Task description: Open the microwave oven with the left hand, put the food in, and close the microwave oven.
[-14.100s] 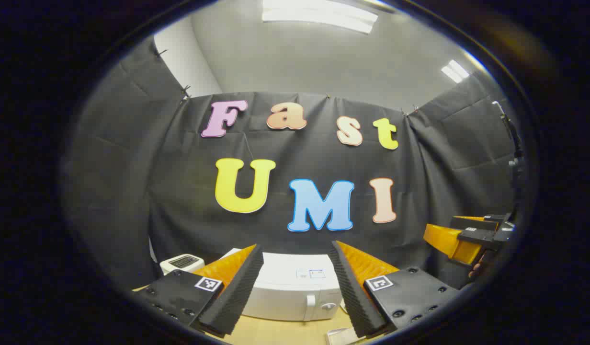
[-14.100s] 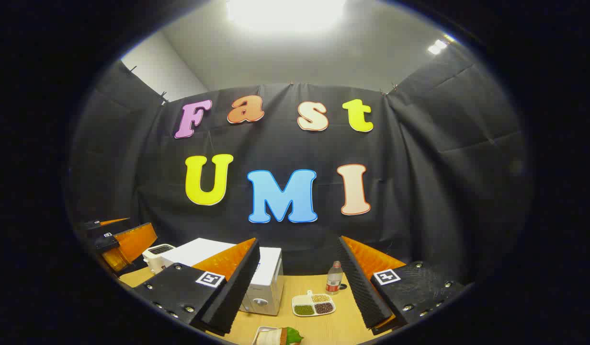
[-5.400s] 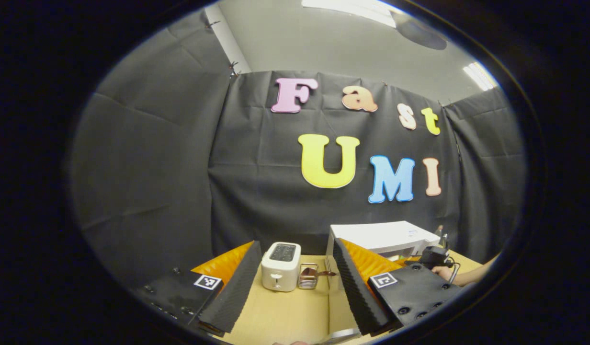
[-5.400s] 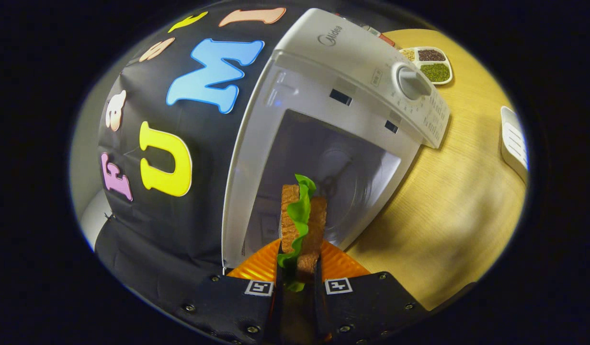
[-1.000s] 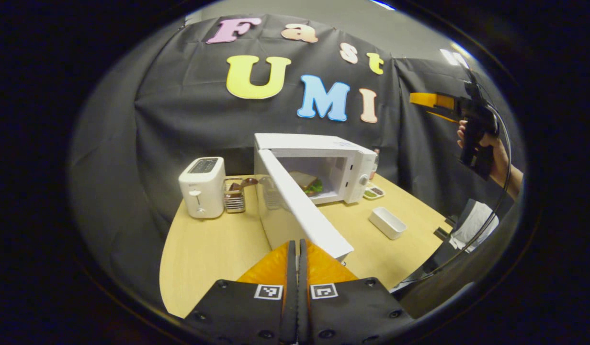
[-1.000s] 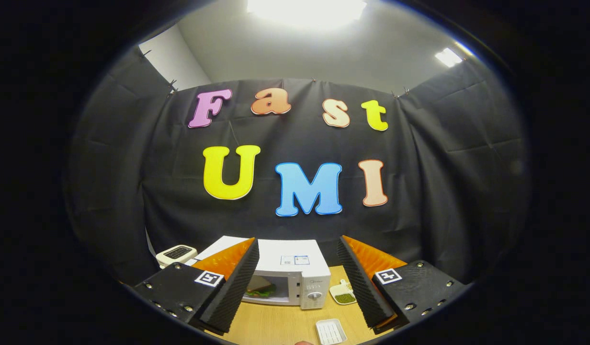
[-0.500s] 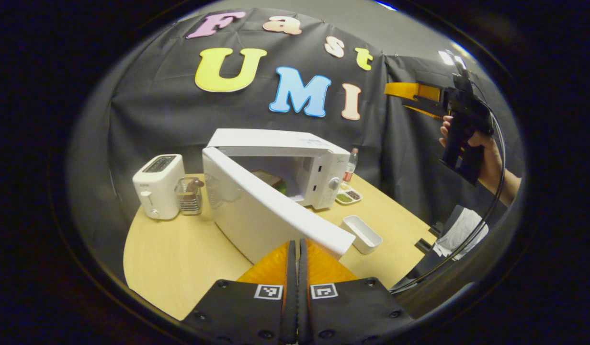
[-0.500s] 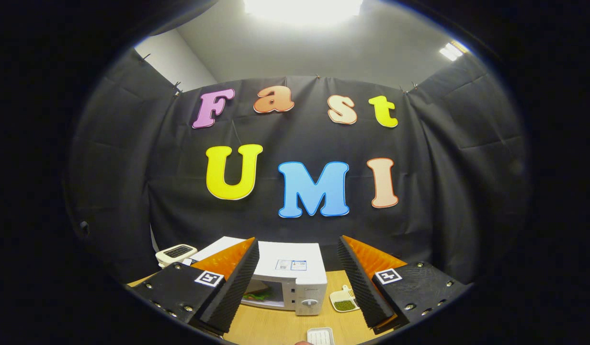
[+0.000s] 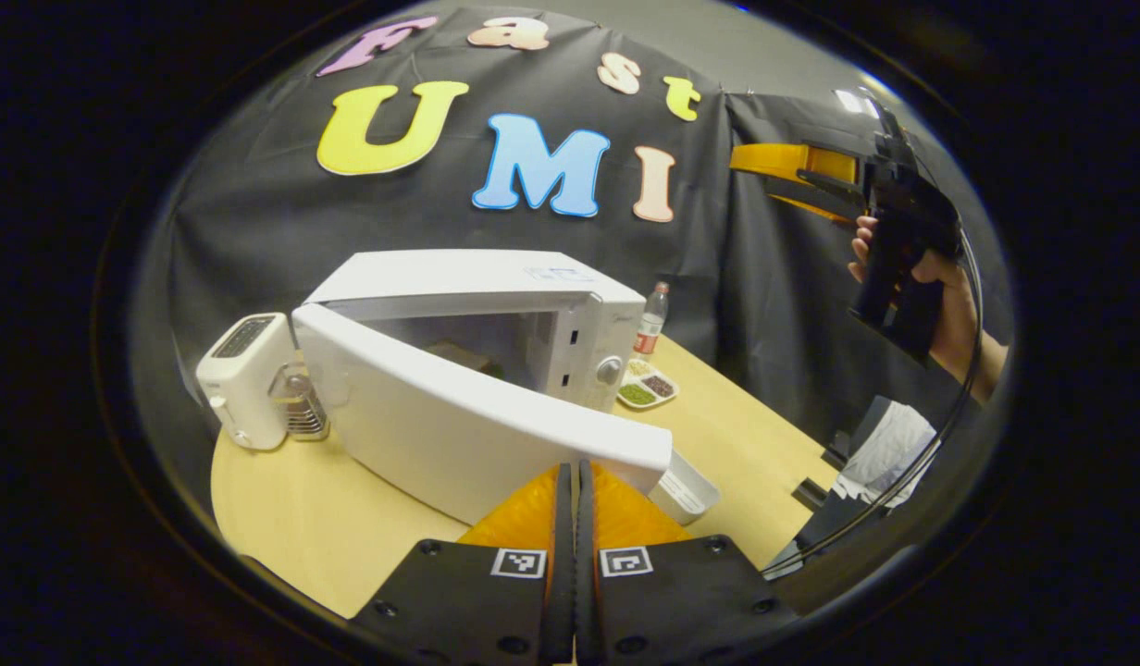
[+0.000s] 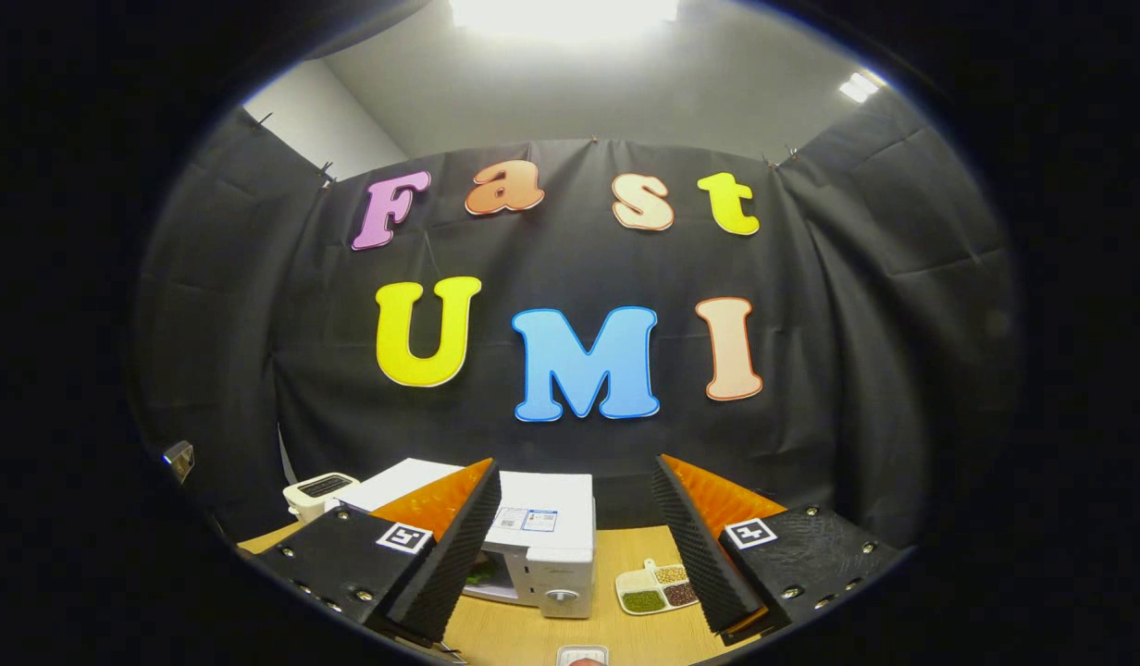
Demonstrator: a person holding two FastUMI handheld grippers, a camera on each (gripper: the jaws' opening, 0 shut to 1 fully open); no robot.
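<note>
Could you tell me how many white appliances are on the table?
2: the microwave mid-table with its door ajar, and the toaster beside it on its hinge side.

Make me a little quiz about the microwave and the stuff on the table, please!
1. True or false: the microwave door is fully shut.
2. What stands right beside the microwave, next to the door's hinge side? A) toaster B) kettle C) bowl
3. Fill in: the left gripper has its jaws ____, close up against the door's outer face.

Key
1. False: the door stands partly open, and the food shows dimly inside.
2. A: the toaster, with a small wire rack between it and the door.
3. Shut, with nothing between them. The right gripper is held up high, away from the table, jaws open.
</note>
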